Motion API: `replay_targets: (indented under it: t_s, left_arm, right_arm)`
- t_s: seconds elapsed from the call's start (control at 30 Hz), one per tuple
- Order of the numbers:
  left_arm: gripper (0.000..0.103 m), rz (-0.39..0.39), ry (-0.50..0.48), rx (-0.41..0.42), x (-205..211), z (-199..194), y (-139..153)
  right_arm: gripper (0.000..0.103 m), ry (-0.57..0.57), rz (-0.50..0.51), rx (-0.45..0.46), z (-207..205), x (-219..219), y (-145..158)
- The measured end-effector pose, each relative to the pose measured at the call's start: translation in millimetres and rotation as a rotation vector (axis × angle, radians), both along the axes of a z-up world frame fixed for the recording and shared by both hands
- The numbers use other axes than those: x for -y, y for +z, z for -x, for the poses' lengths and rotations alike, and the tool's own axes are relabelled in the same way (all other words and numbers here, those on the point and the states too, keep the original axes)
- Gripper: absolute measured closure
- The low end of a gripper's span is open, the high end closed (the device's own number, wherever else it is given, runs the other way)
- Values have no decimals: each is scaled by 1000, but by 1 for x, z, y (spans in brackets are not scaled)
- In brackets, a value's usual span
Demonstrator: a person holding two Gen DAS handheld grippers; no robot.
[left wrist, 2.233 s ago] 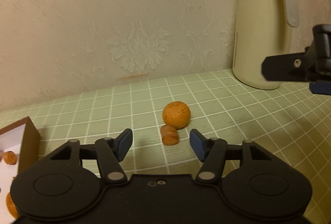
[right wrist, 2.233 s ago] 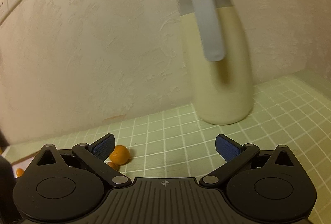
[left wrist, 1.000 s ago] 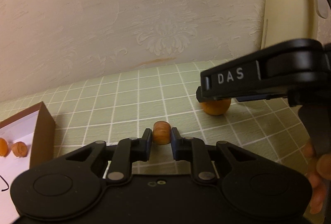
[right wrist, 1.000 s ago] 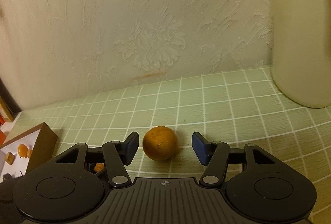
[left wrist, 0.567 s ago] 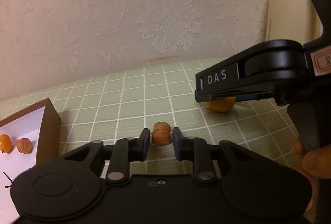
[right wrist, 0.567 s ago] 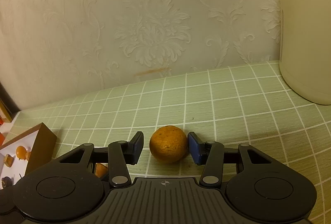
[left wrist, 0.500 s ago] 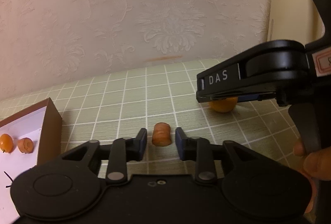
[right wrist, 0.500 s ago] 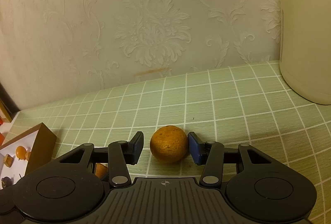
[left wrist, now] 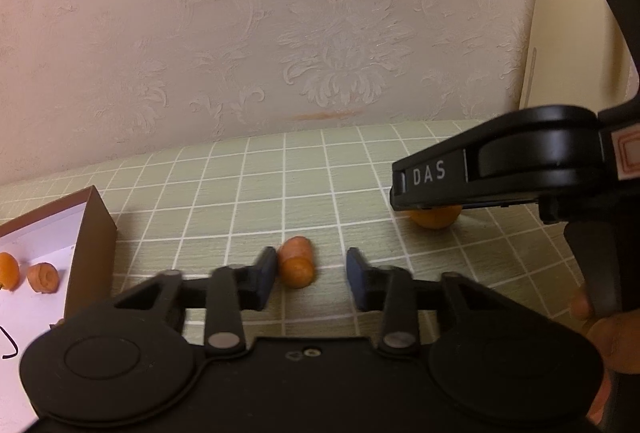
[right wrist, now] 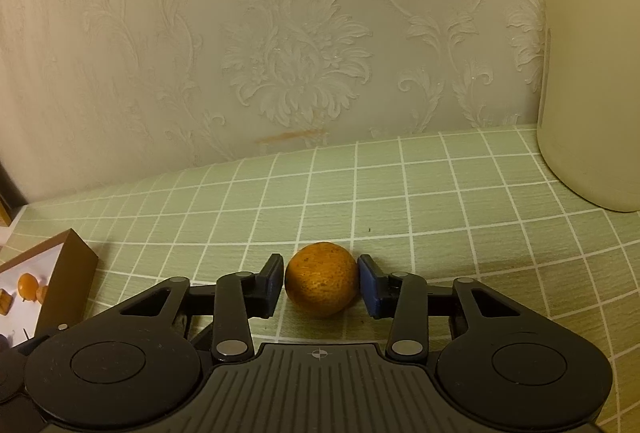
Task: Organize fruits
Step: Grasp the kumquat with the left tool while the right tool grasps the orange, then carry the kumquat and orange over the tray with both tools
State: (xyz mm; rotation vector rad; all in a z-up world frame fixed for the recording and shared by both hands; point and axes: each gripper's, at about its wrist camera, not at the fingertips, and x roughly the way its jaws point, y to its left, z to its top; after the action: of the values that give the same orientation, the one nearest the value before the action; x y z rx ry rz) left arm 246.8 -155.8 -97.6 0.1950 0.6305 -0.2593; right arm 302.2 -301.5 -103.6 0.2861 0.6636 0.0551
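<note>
green checked tabletop [right wrist: 440, 193]: right gripper [right wrist: 320, 283] closing on orange [right wrist: 322, 273]; left gripper [left wrist: 310, 273] narrowly apart around fruit piece [left wrist: 296, 261], grasping step; next probably pinch, then lift.

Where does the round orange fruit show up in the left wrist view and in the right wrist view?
Left wrist view: round orange fruit at right of centre, mostly hidden under the right gripper.
Right wrist view: low centre, between that gripper's closing fingers.
Shared landmark: brown-walled box at left.
</note>
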Motion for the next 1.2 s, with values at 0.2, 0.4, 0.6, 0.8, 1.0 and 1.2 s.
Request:
replay_targets:
  t_s: [0.2, 0.4, 0.6, 0.8, 1.0, 1.2]
  left_arm:
    - [93, 12, -14, -5, 3, 6, 4]
    - [93, 12, -26, 2, 2, 15, 7]
    - [93, 9, -42, 5, -7, 22, 13]
    - [93, 16, -62, -20, -13, 34, 22]
    - [93, 24, -80, -24, -21, 53, 29]
    - [93, 38, -49, 2, -47, 81, 50]
  right_arm:
    - [64, -1, 3, 4, 4, -2, -1]
    - [65, 3, 8, 27, 16, -3, 7]
    - [65, -9, 4, 34, 39, 3, 14]
    - [65, -16, 3, 20, 62, 8, 20]
    - [65, -23, -1, 26, 94, 4, 28]
    - [65, 4, -31, 46, 133, -19, 40]
